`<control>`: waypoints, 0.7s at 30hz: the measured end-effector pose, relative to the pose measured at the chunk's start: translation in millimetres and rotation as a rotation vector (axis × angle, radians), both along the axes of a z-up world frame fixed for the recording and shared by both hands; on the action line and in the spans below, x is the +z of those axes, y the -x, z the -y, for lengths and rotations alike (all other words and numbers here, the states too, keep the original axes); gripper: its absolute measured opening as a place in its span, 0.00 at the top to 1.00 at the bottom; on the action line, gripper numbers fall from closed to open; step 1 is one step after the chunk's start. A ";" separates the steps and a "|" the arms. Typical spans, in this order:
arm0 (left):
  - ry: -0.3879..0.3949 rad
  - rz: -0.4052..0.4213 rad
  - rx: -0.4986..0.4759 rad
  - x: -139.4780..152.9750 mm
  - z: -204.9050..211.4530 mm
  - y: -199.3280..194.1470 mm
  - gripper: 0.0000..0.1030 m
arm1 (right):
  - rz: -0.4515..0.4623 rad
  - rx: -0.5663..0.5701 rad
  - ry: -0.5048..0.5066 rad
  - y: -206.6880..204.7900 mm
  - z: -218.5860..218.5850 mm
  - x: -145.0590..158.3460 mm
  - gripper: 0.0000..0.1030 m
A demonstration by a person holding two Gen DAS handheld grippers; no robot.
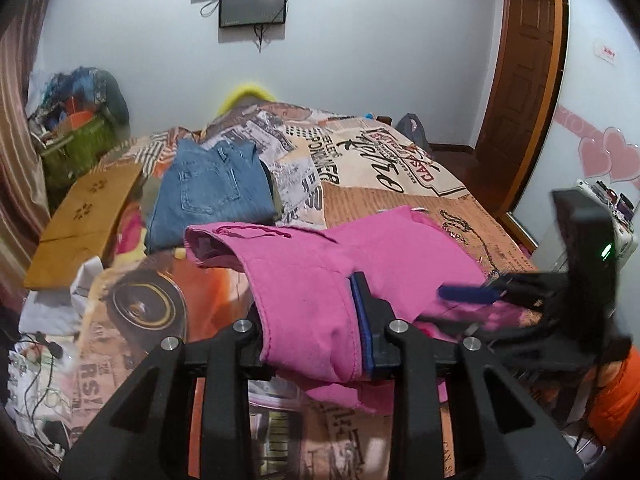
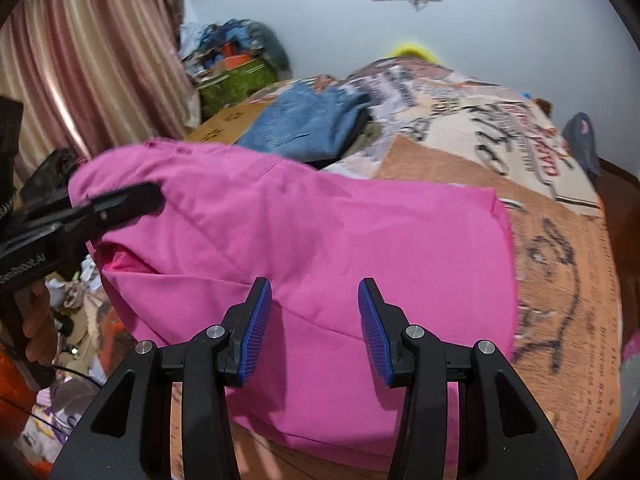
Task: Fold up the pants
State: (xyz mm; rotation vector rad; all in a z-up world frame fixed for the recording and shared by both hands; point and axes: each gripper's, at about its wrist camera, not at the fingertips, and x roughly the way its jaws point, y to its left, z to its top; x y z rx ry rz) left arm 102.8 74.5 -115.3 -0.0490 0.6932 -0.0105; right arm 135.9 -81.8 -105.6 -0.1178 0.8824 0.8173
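Pink pants (image 1: pixel 304 288) lie partly folded on the printed bedspread (image 1: pixel 380 168). My left gripper (image 1: pixel 320 300) is shut on a thick bunch of the pink fabric, which fills the space between its jaws and hides the left finger. In the right wrist view the pink pants (image 2: pixel 320 240) spread wide across the bed. My right gripper (image 2: pixel 314 300) is open and empty, its blue pads (image 2: pixel 256 328) hovering just over the near part of the fabric. The left gripper (image 2: pixel 120 200) shows at the left there, holding the pants' raised left edge. The right gripper (image 1: pixel 472 294) shows blurred in the left wrist view.
Folded blue jeans (image 1: pixel 212 192) lie farther back on the bed, also in the right wrist view (image 2: pixel 308 120). A brown cardboard piece (image 1: pixel 84 220) lies at the bed's left. A cluttered green basket (image 1: pixel 76 148) stands by the curtain. A wooden door (image 1: pixel 520 60) is at the right.
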 end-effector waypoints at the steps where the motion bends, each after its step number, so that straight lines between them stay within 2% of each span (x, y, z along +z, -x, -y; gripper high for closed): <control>1: -0.002 0.005 0.001 1.5 -0.2 1.5 0.71 | -0.008 0.019 0.009 1.5 -6.6 -3.5 0.60; 6: -0.008 0.026 -0.012 7.1 5.3 0.4 0.72 | -0.055 0.108 0.039 14.5 -29.1 -22.8 0.60; 8: -0.029 0.036 -0.025 9.6 11.9 -0.7 0.72 | -0.035 0.115 0.050 18.2 -30.9 -22.0 0.60; 11: -0.061 0.052 -0.048 15.1 22.6 -2.2 0.72 | -0.061 0.115 0.034 16.0 -23.6 -19.0 0.60; 17: -0.100 0.069 -0.101 25.3 41.5 -7.0 0.72 | -0.038 0.012 0.019 13.3 21.7 -9.4 0.60; 21: -0.114 0.080 -0.138 30.4 55.2 -12.3 0.72 | -0.032 -0.093 0.065 9.9 61.8 -14.3 0.60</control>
